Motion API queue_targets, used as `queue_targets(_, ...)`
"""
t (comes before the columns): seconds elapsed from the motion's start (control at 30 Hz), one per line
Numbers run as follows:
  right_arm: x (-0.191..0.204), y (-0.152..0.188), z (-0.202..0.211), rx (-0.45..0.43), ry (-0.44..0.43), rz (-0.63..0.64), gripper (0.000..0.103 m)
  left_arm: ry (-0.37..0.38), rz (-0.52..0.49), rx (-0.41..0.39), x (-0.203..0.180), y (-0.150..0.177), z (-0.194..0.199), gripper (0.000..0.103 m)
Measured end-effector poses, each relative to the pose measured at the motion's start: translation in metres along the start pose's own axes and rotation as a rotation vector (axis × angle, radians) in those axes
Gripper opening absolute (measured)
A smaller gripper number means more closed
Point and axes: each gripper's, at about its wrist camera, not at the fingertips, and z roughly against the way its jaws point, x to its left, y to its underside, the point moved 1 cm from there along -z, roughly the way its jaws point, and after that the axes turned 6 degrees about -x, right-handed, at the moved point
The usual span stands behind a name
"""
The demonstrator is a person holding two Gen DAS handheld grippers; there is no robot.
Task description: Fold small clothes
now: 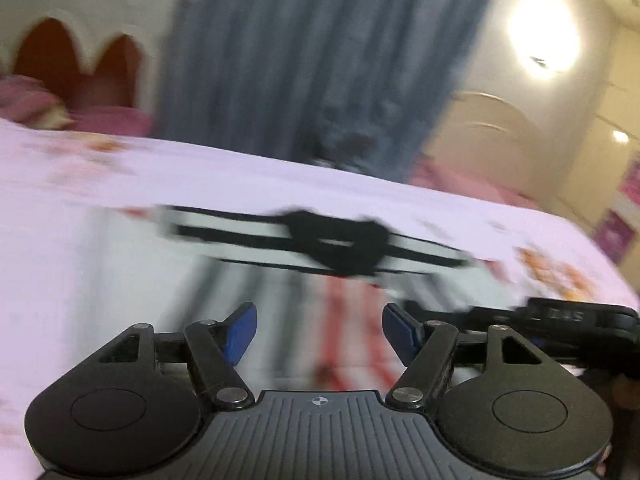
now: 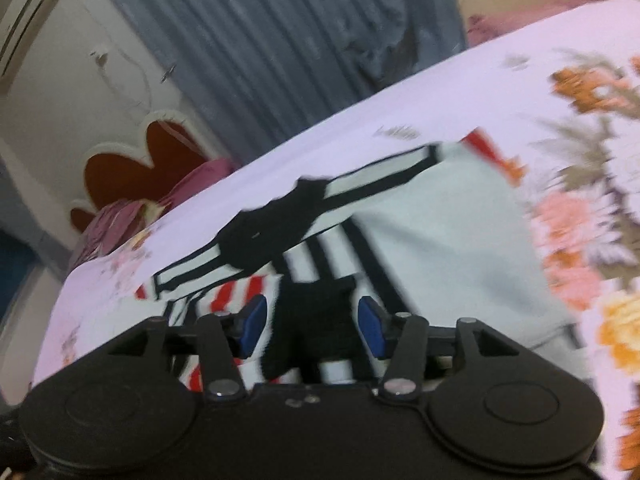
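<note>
Here the bed [image 2: 400, 100], under its floral sheet, fills most of the room, grey curtain [image 1: 280, 60] behind it. The small garment [image 2: 440, 248], pale with black stripes and red bands, lies spread mid-bed, its collar toward the far edge. The left gripper [image 1: 319, 330] hovers wide open, gripping nothing; the right gripper [image 2: 312, 322] is likewise spread, empty, black fabric between its fingers. Everything is blurred, so a hasty pinch might catch the sheet too and drag the fold crooked.
</note>
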Motion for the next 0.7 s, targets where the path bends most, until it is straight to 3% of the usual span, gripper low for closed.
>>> queue_targets(0.1, 0.003, 0.003, -0.022, 0.04, 0.082, 0.025, 0.051, -0.082, 0.0, 0.01, 0.037, -0.002, 0.011, 0.069)
queue_targets(0.2, 0.012, 0.008, -0.039, 0.07, 0.146, 0.112, 0.05, -0.109, 0.005, 0.041, 0.055, 0.007, 0.005, 0.059)
queue_targets(0.3, 0.028, 0.009, -0.046, 0.078, 0.152, 0.22, 0.016, -0.12, 0.002, 0.072, 0.063, 0.018, 0.001, 0.057)
queue_targets(0.33, 0.032, 0.008, -0.046, 0.073, 0.15, 0.247, 0.011, -0.122, -0.004, 0.066, 0.063, 0.018, 0.003, 0.057)
queue_targets(0.47, 0.042, -0.004, -0.017, -0.043, 0.124, 0.332, 0.01, -0.107, -0.017, 0.053, 0.058, 0.017, 0.0, 0.057)
queue_targets(0.57, 0.034, -0.012, 0.002, -0.097, 0.154, 0.326, 0.01, -0.096, -0.016, 0.086, 0.059, 0.019, -0.017, 0.057)
queue_targets(0.7, 0.003, 0.002, -0.032, 0.05, 0.221, 0.3, 0.01, -0.111, -0.067, 0.106, 0.055, 0.024, -0.021, 0.057)
